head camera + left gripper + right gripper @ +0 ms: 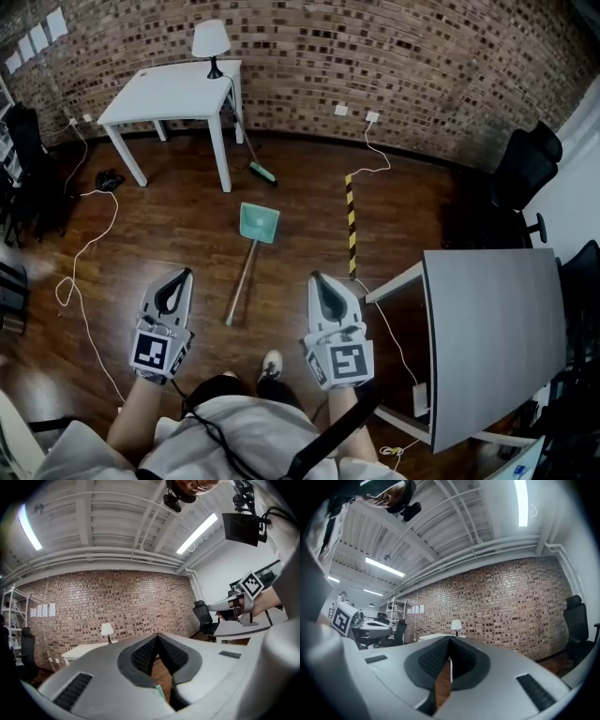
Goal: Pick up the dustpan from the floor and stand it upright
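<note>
A teal dustpan [258,223] with a long pale handle [242,282] lies flat on the wooden floor ahead of me, pan end away from me. My left gripper [185,274] is held level to the left of the handle's near end, jaws shut and empty. On the handle's right my right gripper [314,277] is level too, shut with nothing in it. Both hang well above the floor, apart from the dustpan. In the left gripper view the jaw tips [158,635] meet, and a sliver of teal [161,693] shows below them. In the right gripper view the tips [449,639] meet as well.
A white table [173,94] with a lamp [211,42] stands at the far left by the brick wall, a broom [251,150] leaning on it. A grey table [492,328] is close on my right. Yellow-black tape [351,225] and white cables [84,253] lie on the floor. Black chairs [525,169] stand at right.
</note>
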`<state>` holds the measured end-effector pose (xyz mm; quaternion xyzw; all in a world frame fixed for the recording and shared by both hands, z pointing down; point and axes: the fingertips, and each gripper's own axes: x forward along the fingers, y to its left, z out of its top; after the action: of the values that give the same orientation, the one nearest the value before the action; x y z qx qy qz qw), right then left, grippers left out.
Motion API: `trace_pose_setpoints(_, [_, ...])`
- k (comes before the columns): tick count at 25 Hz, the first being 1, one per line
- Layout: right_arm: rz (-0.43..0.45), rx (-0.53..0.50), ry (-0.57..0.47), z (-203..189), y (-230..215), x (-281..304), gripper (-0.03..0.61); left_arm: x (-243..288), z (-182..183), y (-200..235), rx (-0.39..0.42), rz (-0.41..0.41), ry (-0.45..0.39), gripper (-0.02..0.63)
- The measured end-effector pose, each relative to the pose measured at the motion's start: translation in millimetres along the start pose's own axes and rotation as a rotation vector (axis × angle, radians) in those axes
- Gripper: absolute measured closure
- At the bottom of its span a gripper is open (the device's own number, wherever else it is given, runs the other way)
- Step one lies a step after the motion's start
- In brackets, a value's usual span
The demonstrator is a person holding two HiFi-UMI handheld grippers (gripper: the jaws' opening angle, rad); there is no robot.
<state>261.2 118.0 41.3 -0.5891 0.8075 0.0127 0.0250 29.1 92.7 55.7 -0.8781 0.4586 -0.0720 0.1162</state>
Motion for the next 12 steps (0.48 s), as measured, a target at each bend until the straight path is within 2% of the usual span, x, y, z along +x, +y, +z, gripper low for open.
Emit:
trace_pose_setpoints(8, [-0.02,0.029,0.031,-13.0,-14.1,41.4,0.598,27.7,-28.5,15.6,-0.036,-0.01,0.064,0.606])
trace_pose_setpoints(12, [-0.027,0.074,0.028,-15.4,-12.2,54.1,0.598,34.1,-31.3,32.5,-0.027,0.007,0.045,0.606])
